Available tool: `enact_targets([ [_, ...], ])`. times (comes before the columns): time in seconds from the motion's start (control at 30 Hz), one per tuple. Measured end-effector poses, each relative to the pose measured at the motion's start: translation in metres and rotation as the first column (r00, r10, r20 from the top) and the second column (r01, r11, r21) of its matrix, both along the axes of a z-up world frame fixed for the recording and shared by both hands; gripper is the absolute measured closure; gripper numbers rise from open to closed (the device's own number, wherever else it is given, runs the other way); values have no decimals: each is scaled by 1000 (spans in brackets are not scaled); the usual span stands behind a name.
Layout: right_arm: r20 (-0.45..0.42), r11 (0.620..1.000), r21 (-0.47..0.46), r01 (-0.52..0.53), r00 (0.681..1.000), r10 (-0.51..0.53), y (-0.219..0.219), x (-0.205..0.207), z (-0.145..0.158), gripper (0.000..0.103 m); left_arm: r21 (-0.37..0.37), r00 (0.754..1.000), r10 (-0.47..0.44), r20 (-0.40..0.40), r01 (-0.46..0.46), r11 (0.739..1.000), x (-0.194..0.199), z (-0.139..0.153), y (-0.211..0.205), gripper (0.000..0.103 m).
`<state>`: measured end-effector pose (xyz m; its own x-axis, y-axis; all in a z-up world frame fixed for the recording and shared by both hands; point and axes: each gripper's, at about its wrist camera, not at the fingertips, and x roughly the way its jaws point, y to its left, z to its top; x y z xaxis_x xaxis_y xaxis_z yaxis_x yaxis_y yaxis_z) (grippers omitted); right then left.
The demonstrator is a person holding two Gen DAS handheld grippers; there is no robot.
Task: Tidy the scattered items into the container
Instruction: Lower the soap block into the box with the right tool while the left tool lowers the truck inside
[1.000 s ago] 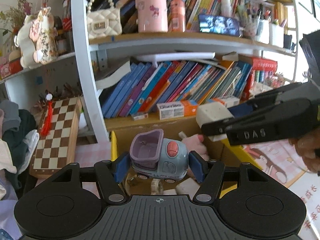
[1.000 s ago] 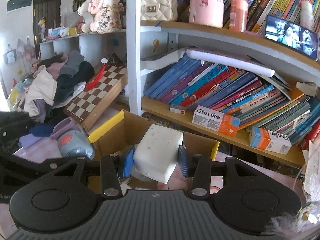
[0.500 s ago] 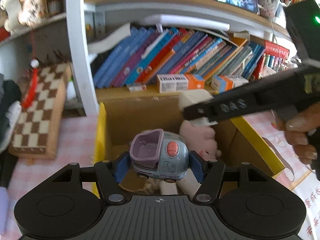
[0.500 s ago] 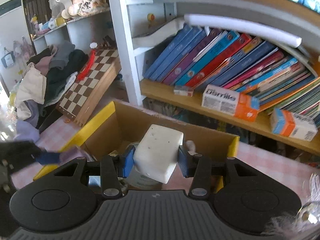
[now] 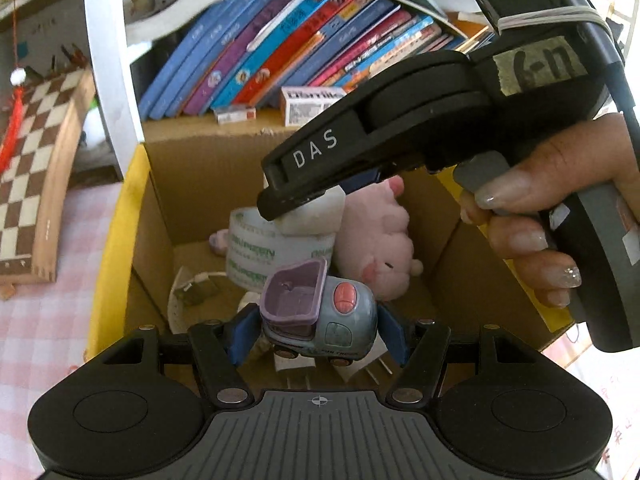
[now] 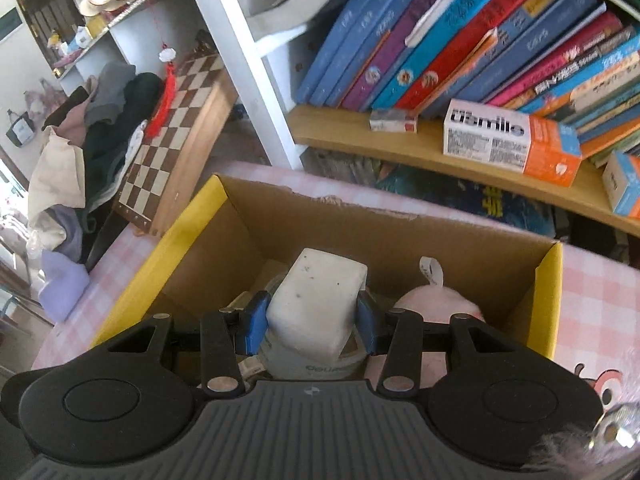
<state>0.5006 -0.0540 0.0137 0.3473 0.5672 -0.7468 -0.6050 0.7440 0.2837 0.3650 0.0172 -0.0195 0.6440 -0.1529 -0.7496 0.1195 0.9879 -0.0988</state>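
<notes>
The left wrist view shows the left gripper (image 5: 318,330) clamped by its two blue pads on one toy truck (image 5: 318,314), grey-blue with a purple bed, held above the near part of the open cardboard box (image 5: 200,184). Only this view shows the right gripper (image 5: 304,200) from the side, reaching in from the right over the box, and the person's hand (image 5: 560,220) on its grip. The right wrist view alone shows the pads of the right gripper (image 6: 310,322) closed on the two sides of one white block (image 6: 316,300), held inside the box opening above the tape roll (image 6: 308,364). The box holds one roll of printed tape (image 5: 256,248), one pink plush toy (image 5: 376,240) lying beside it toward the right wall, and small white items on the floor too unclear to name. The box's two side flaps are yellow (image 6: 180,240); its far wall stands close to the bookshelf (image 6: 400,148). The two grippers sit close together over the opening, with little room between them. A chessboard (image 6: 176,136) leans left of the box on the pink checked tablecloth (image 6: 592,300).
</notes>
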Motion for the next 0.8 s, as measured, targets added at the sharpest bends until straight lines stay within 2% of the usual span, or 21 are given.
enact_targets([
  [0.2, -40, 999, 26, 23, 999, -22, -3, 7, -7, 58, 7, 1000, -4, -27, 4, 1000, 5, -5, -1, 39],
  [0.27, -37, 999, 28, 26, 999, -25, -4, 8, -7, 54, 8, 999, -6, -35, 6, 1000, 6, -6, -2, 38],
  [0.33, -32, 999, 35, 30, 999, -29, -6, 7, -6, 46, 10, 999, -6, -38, 7, 1000, 6, -6, -2, 37],
  [0.47, -21, 998, 55, 36, 999, -35, -10, 5, -1, 39, 34, 1000, 0, -9, 0, 999, 3, 0, -3, 33],
  [0.8, 7, 996, 83, 26, 1000, -27, -19, -12, 11, 38, 59, 998, 18, 56, -21, 998, -14, 20, -4, 32],
])
